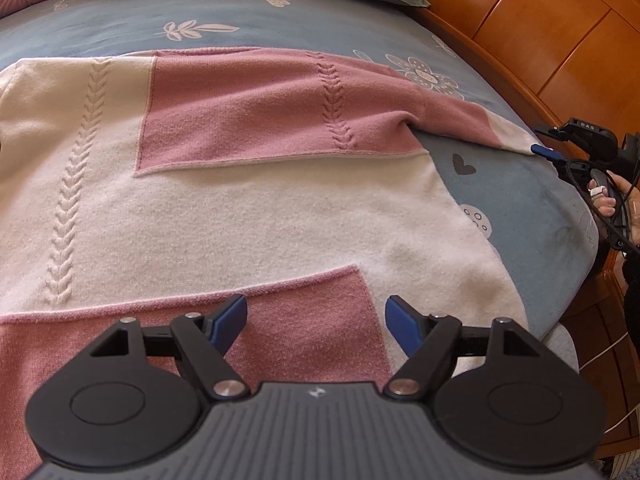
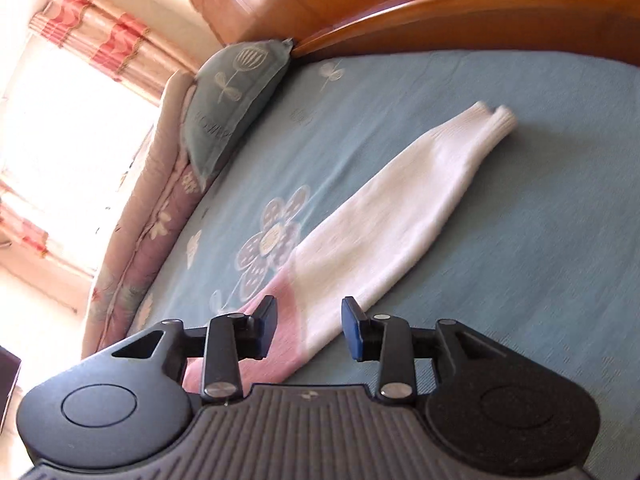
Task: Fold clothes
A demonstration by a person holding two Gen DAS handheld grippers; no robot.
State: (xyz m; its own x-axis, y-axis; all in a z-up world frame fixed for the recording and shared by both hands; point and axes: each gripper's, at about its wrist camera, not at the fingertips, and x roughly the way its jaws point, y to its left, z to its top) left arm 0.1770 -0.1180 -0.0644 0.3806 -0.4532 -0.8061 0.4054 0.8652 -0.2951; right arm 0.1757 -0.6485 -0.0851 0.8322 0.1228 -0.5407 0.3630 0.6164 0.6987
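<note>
A pink and cream knit sweater point(image 1: 248, 208) lies spread flat on the blue flowered bed sheet point(image 1: 532, 200). My left gripper point(image 1: 316, 322) hovers open over its lower pink panel, nothing between the blue pads. In the right wrist view the sweater's sleeve point(image 2: 384, 216) stretches out across the sheet, cream with a pink upper part and a ribbed cuff point(image 2: 496, 114) at the far end. My right gripper point(image 2: 309, 326) is open just above the pink part of the sleeve. In the left wrist view the right gripper's blue fingertip point(image 1: 545, 152) shows at the sleeve's end, held by a hand point(image 1: 612, 200).
A wooden headboard point(image 1: 532, 28) curves along the bed's far side. A grey-green pillow point(image 2: 236, 96) and a pink flowered quilt point(image 2: 160, 224) lie at the bed's edge. Curtains point(image 2: 100, 36) hang by a bright window.
</note>
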